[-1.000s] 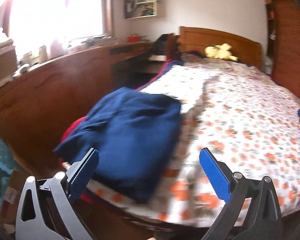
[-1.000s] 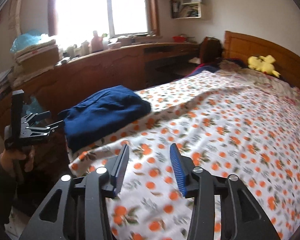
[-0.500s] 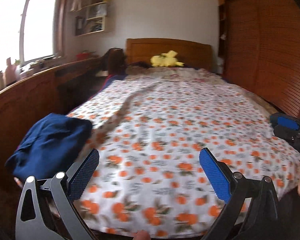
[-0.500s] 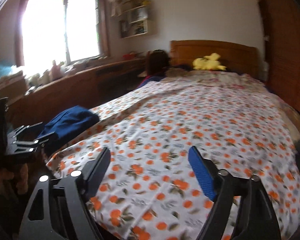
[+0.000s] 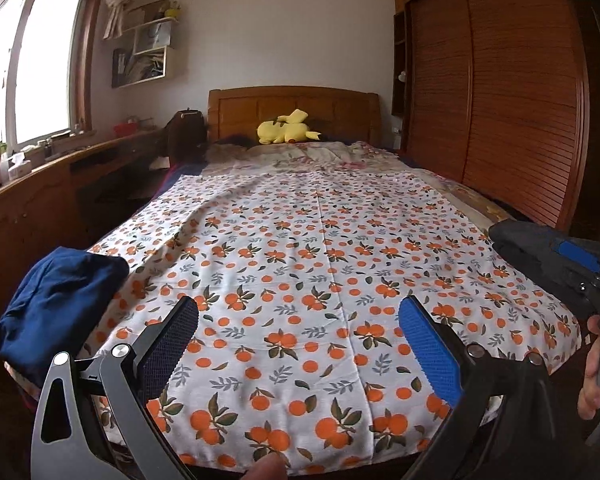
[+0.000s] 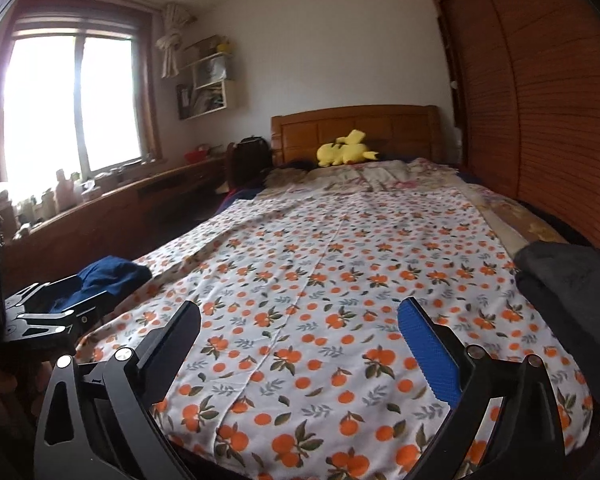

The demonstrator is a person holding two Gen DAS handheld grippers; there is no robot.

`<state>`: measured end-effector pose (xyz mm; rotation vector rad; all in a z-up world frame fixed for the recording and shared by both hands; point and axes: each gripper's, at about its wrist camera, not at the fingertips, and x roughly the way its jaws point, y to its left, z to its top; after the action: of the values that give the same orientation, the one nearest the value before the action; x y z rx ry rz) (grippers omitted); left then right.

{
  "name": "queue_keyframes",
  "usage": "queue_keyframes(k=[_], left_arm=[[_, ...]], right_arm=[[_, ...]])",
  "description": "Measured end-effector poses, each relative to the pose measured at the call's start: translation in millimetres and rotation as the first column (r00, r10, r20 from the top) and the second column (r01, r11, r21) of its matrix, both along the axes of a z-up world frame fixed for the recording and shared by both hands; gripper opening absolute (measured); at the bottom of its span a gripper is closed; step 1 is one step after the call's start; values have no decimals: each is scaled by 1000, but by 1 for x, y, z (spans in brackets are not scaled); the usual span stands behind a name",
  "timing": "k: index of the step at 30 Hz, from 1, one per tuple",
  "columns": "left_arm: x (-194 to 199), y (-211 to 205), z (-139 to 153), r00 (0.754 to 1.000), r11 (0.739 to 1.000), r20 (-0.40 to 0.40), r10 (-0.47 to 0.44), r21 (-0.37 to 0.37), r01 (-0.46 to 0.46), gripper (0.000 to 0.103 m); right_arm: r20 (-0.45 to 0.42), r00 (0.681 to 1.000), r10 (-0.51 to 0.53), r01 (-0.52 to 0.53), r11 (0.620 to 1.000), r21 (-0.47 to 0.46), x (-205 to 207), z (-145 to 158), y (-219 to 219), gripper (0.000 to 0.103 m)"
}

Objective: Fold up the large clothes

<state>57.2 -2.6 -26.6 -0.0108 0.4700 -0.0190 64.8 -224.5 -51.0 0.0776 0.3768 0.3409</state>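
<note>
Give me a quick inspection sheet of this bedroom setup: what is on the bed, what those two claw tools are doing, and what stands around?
Surface: bed under an orange-print sheet, spread fairly flat, a ridge along its left side.
Job's things: folded navy garment on the near left corner; dark grey garment on the near right edge.
Clutter: yellow plush toy by the headboard; rumpled bedding there.
Grippers: left gripper open, nothing between its fingers; right gripper jaws opening, nothing between them.
Cables: nothing seen.
Surroundings: window, wooden counter with bottles, wall shelf, slatted wardrobe doors.
</note>
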Motion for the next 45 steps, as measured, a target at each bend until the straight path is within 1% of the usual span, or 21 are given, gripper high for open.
queue_keyframes(k=[13,45], left_arm=[[-11,-10,5,1000,1000,14,-16,13,16,101],[-11,-11,0,1000,1000,15,-20,7,20,101]], right_arm=[[18,999,-40,41,999,-13,-8,-5,-7,95],[32,998,-45,46,999,-23,-7,-5,-4,95]])
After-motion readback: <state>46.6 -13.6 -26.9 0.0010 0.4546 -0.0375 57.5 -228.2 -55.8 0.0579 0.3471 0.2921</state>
